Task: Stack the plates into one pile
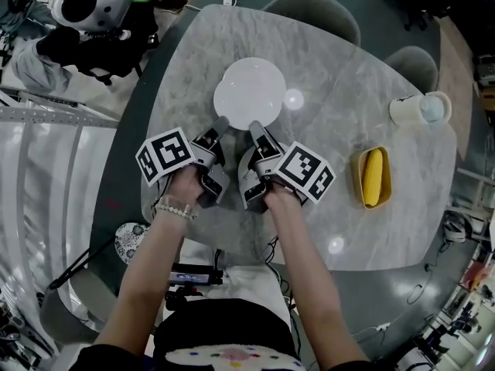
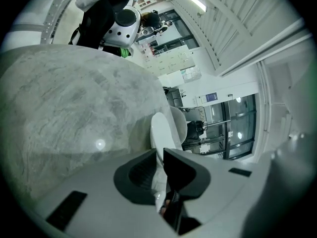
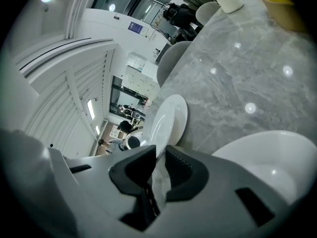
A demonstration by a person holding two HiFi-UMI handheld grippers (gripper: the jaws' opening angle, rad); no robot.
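Both grippers clench the near rim of the white plate (image 1: 249,91), which sits upper centre in the head view and appears to rest on the grey table (image 1: 348,215). The left gripper (image 1: 220,124) and right gripper (image 1: 254,128) sit side by side, each with the rim between its pads. Whether other plates lie beneath cannot be told.

Hazards:
- Both grips are on one edge, so the far side is unsupported. A lift would likely tip it downward and it could slip from the pads.
- Uneven release would likely drag or spin the plate.

The cup (image 1: 408,110) and yellow dish (image 1: 373,178) at right stand well apart.
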